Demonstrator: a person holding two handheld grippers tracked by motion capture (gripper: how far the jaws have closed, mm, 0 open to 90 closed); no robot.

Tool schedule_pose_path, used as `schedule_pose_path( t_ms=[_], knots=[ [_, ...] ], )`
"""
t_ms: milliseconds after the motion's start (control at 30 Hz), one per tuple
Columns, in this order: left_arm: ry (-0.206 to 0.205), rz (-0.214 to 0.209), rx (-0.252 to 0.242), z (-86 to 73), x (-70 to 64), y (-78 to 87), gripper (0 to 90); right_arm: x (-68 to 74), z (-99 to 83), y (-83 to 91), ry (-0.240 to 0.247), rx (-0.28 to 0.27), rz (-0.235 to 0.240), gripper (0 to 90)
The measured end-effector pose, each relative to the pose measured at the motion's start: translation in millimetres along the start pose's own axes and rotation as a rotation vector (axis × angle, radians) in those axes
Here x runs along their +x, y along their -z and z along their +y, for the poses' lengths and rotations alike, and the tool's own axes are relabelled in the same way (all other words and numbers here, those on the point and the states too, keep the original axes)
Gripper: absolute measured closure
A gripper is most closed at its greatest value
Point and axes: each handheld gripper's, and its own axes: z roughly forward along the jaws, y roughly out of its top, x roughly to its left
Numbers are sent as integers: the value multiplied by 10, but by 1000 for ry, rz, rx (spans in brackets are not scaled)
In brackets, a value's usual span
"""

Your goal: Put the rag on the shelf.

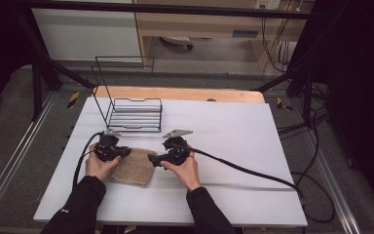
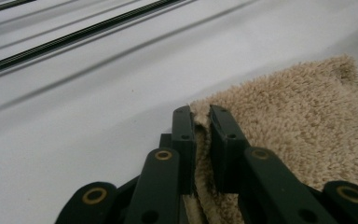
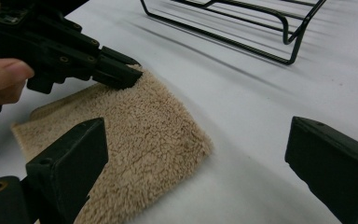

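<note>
A folded beige towel (image 1: 135,166) lies flat on the white table (image 1: 224,141), in front of the person. My left gripper (image 1: 126,152) is shut on the towel's far left corner; in the left gripper view the pile (image 2: 298,116) is pinched between the two black jaws (image 2: 202,126). My right gripper (image 1: 152,159) stands open at the towel's right edge. In the right gripper view its wide-apart jaws (image 3: 200,154) frame the towel (image 3: 140,135), with one fingertip (image 3: 74,154) over the pile. The left gripper (image 3: 121,74) bites the far corner there.
A black wire rack (image 1: 135,114) stands at the back left of the table, just beyond the grippers, and its base rails (image 3: 261,28) run close past the towel. Cables (image 1: 243,169) trail off to the right and left. Bare tabletop lies to the right.
</note>
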Motion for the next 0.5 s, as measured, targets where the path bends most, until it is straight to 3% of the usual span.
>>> schedule_pose_path(
  t_ms=[100, 267, 300, 500],
  knots=[
    [2, -6, -2, -3, 6, 0, 807, 17, 15, -99, -11, 15, -14, 75],
    [-4, -3, -3, -3, 5, -1, 805, -15, -16, -194, -13, 25, -47, 207],
    [-5, -3, -3, -3, 5, -1, 803, -23, -32, -219, -12, 33, -50, 271],
    [-11, -5, -4, -6, 10, -1, 797, -38, -66, -274, -17, 46, -48, 398]
  ],
)
